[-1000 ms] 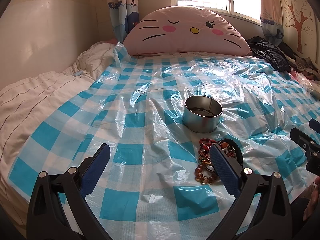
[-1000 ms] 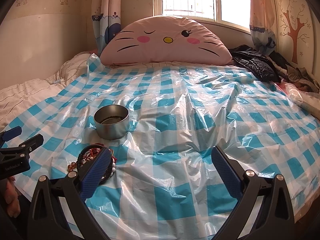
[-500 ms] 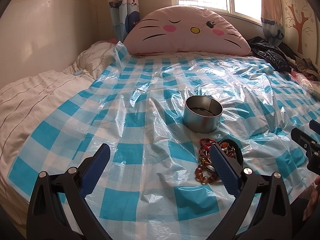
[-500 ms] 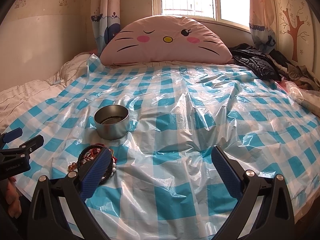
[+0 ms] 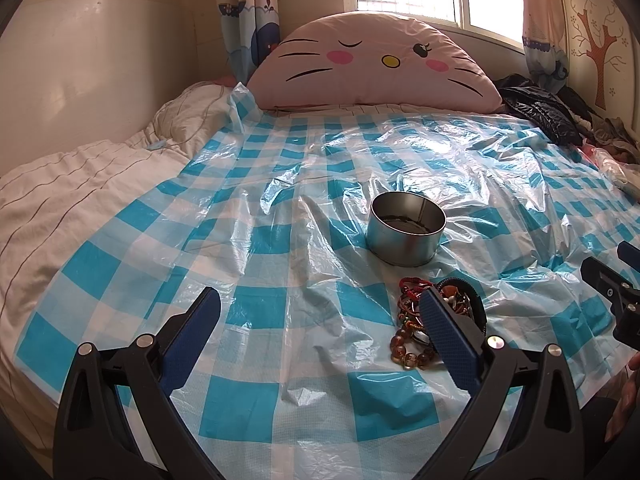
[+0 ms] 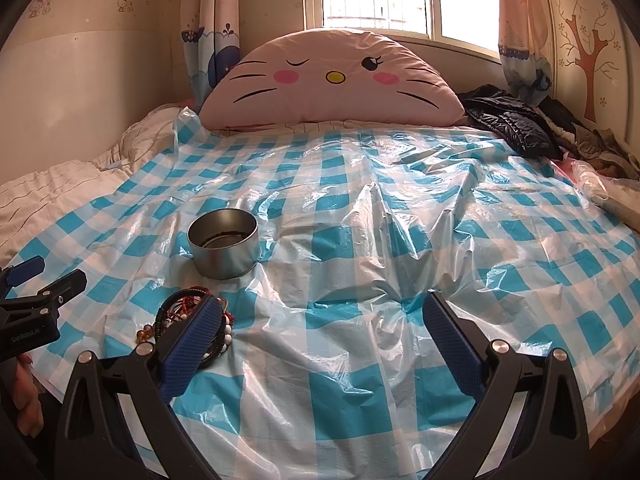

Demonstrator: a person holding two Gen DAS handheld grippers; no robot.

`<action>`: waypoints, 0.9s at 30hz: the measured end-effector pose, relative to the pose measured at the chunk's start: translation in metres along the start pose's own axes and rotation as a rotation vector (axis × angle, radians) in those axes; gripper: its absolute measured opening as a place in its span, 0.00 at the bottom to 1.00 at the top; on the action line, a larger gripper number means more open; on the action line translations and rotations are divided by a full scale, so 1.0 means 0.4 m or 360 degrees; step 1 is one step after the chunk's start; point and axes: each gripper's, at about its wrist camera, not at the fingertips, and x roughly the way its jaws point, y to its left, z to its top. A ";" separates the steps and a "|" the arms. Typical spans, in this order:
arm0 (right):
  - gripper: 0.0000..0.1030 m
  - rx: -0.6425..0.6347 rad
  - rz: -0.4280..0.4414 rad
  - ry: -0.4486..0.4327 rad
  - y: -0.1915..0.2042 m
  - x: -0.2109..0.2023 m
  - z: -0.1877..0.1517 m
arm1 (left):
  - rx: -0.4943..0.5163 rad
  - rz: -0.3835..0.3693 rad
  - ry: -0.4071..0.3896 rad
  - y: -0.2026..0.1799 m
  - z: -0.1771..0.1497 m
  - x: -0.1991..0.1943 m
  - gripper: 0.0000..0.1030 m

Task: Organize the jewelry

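Note:
A pile of bracelets (image 5: 416,320), red cord, dark bands and amber beads, lies on the blue-checked plastic sheet (image 5: 260,312) near the bed's front edge. It also shows in the right wrist view (image 6: 180,312). A round metal tin (image 5: 407,234) stands open just behind the pile, with something dark inside; it also shows in the right wrist view (image 6: 223,243). My left gripper (image 5: 320,332) is open and empty, its right finger over the pile. My right gripper (image 6: 320,336) is open and empty, its left finger over the pile.
A large pink cat-face cushion (image 5: 372,68) leans at the head of the bed. A black jacket (image 6: 508,124) and clothes lie at the far right. White bedding (image 5: 60,200) lies left of the sheet. The sheet is wrinkled.

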 end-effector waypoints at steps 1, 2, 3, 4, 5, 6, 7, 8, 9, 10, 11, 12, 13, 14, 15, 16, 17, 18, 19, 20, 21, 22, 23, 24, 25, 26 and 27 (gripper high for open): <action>0.94 -0.0002 -0.0001 -0.0001 0.004 -0.001 -0.001 | 0.0000 0.0000 0.0000 0.000 0.000 0.000 0.93; 0.94 -0.0003 -0.0001 0.0005 0.001 0.000 0.001 | 0.0000 0.0000 0.0000 0.000 0.000 0.000 0.93; 0.94 -0.0004 -0.0002 0.0006 0.002 0.000 0.001 | 0.0000 0.0000 0.0001 -0.001 0.000 0.000 0.93; 0.94 -0.0002 -0.0001 0.0009 -0.001 0.001 0.001 | 0.0000 0.0000 0.0002 -0.001 0.000 0.000 0.93; 0.94 -0.0005 -0.0002 0.0010 0.003 0.000 0.001 | 0.0000 0.0000 0.0003 -0.001 0.000 0.000 0.93; 0.94 -0.0005 -0.0003 0.0013 0.002 0.001 0.001 | 0.0000 0.0000 0.0001 0.000 0.000 -0.001 0.93; 0.94 -0.0011 -0.0005 0.0020 0.005 0.002 0.001 | -0.0001 0.0001 -0.0003 0.001 0.000 -0.001 0.93; 0.94 -0.0007 -0.0001 0.0018 0.008 0.005 -0.002 | -0.0004 0.0003 -0.0009 0.001 -0.001 -0.002 0.93; 0.94 -0.0012 0.0001 0.0020 0.018 0.005 -0.005 | -0.0008 0.0000 -0.0015 0.003 -0.003 -0.003 0.93; 0.94 -0.0016 0.0004 0.0023 0.021 0.006 -0.006 | -0.0014 -0.0002 -0.0018 0.005 -0.005 -0.004 0.93; 0.94 -0.0024 0.0076 0.0050 0.031 0.013 -0.004 | -0.0017 -0.0008 -0.0020 0.007 -0.007 -0.005 0.93; 0.94 -0.0019 0.0093 0.0048 0.033 0.014 -0.003 | -0.0009 -0.0028 -0.0023 0.008 -0.008 -0.007 0.93; 0.94 0.0005 0.0160 0.0046 0.037 0.023 0.003 | 0.0007 -0.0046 -0.0024 0.005 -0.009 -0.008 0.93; 0.94 0.0006 0.0154 0.0076 0.034 0.030 0.013 | 0.0037 -0.0060 -0.0021 -0.002 -0.009 -0.008 0.93; 0.94 0.0012 0.0139 0.0120 0.030 0.043 0.025 | 0.0085 -0.0084 -0.0015 -0.014 -0.010 -0.007 0.93; 0.94 0.0035 0.0113 0.0096 0.030 0.055 0.034 | 0.0135 -0.0105 -0.0010 -0.026 -0.009 -0.008 0.93; 0.94 0.0032 0.0088 0.0153 0.022 0.075 0.040 | 0.0191 -0.0132 -0.0003 -0.043 -0.010 -0.006 0.93; 0.94 0.0004 0.0037 0.0284 0.011 0.104 0.044 | 0.0238 -0.0164 0.0007 -0.057 -0.010 -0.003 0.93; 0.94 0.0039 0.0039 0.0298 0.003 0.118 0.046 | 0.0277 -0.0201 0.0018 -0.071 -0.006 0.001 0.93; 0.94 0.0011 -0.0003 0.0250 0.001 0.130 0.046 | 0.0306 -0.0245 0.0035 -0.085 -0.006 0.009 0.93; 0.94 -0.0019 -0.0038 0.0129 0.006 0.125 0.048 | 0.0324 -0.0281 0.0054 -0.100 -0.005 0.020 0.93; 0.94 -0.0024 -0.0053 0.0097 0.008 0.126 0.047 | 0.0330 -0.0308 0.0075 -0.115 -0.003 0.035 0.93; 0.94 0.0018 -0.0032 0.0089 0.005 0.121 0.044 | 0.0333 -0.0330 0.0097 -0.129 0.000 0.052 0.92; 0.94 0.0035 -0.0031 0.0106 -0.003 0.121 0.040 | 0.0340 -0.0336 0.0109 -0.143 0.002 0.068 0.92; 0.94 0.0068 -0.0027 0.0114 -0.012 0.120 0.036 | 0.0357 -0.0333 0.0122 -0.160 0.003 0.085 0.88; 0.94 0.0102 -0.0027 0.0148 -0.027 0.122 0.031 | 0.0378 -0.0338 0.0147 -0.174 0.003 0.104 0.81; 0.94 0.0126 -0.0044 0.0205 -0.043 0.127 0.027 | 0.0397 -0.0345 0.0179 -0.185 0.002 0.124 0.76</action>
